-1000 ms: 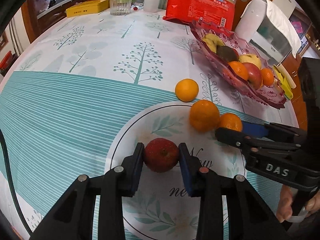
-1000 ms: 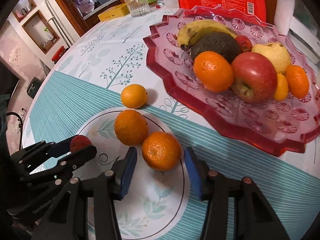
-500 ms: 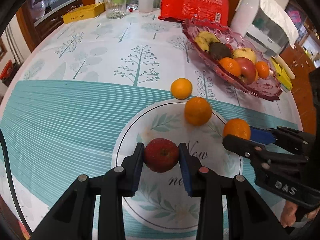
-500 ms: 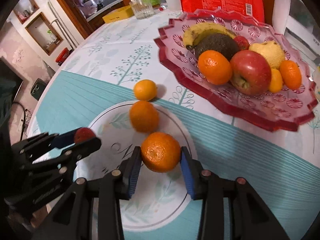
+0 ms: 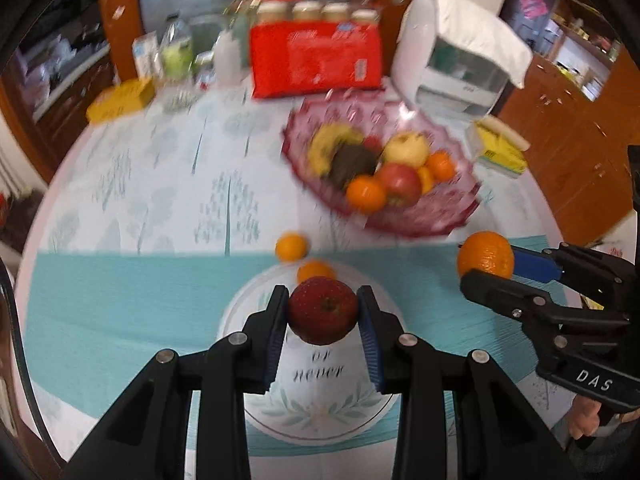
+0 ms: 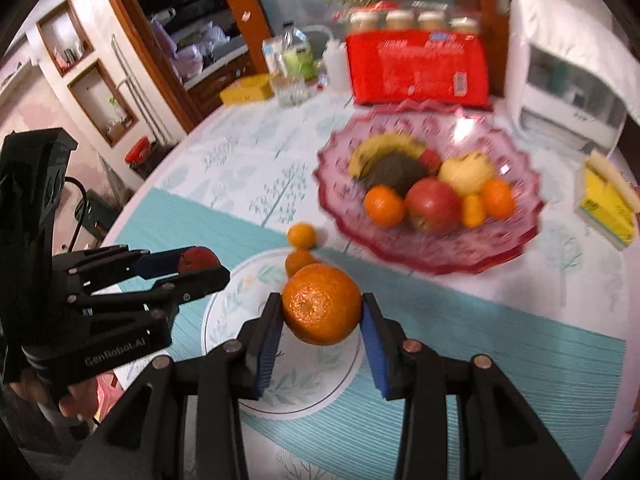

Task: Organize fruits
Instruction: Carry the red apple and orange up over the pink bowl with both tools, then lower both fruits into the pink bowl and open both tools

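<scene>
My left gripper point(image 5: 323, 312) is shut on a red apple point(image 5: 323, 310), held in the air above the round print on the tablecloth. My right gripper point(image 6: 322, 310) is shut on an orange point(image 6: 321, 303), also lifted off the table. In the left wrist view the right gripper point(image 5: 486, 266) with its orange point(image 5: 485, 255) shows at the right. In the right wrist view the left gripper point(image 6: 198, 262) with the apple point(image 6: 196, 259) shows at the left. Two small oranges point(image 6: 301, 236) point(image 6: 299, 260) lie on the table. The pink glass fruit bowl point(image 6: 432, 256) beyond holds a banana, an avocado, an apple and oranges.
A red packet point(image 6: 416, 68), jars, bottles, a glass and a yellow box point(image 6: 244, 89) stand along the table's far edge. A white appliance point(image 6: 568, 92) and a yellow tissue pack point(image 6: 606, 208) sit at the right. A hand point(image 5: 582, 424) holds the right gripper's handle.
Both grippers rose off the table with their fruit. The right gripper closed on the orange, which had lain loose between its fingers. The table and bowl now look farther away.
</scene>
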Available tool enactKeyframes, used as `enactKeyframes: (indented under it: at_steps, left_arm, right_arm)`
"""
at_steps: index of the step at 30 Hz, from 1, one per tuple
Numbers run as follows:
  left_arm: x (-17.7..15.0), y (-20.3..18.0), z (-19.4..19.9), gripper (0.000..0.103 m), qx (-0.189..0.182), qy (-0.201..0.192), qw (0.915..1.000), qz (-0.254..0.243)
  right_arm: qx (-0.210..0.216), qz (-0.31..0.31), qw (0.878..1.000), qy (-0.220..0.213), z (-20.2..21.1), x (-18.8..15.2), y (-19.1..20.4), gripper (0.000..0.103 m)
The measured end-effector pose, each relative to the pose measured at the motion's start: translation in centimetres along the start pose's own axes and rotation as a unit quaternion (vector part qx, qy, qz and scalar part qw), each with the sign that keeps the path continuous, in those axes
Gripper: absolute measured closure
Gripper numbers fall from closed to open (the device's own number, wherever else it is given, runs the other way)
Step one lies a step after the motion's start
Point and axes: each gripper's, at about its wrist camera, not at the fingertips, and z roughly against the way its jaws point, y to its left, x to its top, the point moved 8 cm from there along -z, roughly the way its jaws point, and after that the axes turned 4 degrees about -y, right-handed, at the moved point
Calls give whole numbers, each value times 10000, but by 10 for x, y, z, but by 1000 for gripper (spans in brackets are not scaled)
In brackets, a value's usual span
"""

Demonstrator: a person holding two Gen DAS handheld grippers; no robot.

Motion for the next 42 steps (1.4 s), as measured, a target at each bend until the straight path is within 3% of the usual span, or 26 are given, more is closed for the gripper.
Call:
enactKeyframes:
  at_steps: [11,15,19,26,36,42]
  left_arm:
    - [128,-37,61,70,236,-737,9923,-972]
    - [168,-49,62,70,231,-824,9902,-1102]
    - [199,-56,45,70,239,-857,9898,-1112]
    - [218,-47,-38,70,56,-553,9952,-810]
    - [185,-34,-170,70,-95,286,9979,-581]
    - [166,-37,-214,70,-152,562,9956,-731]
  right_arm:
    - [-379,-50,9962,-784,85,108,-39,64]
    - [-527,-145,9928,-1069,106,151,-58,64]
    - [-683,-277,9901,-1197,102,184,-79,64]
    - [-801,-617,9901,-979,27,199,-114,64]
    - [-827,-1305,9878,-190,-108,165,-159,64]
    - [-871,-1477,9850,197,-157,141,-178,64]
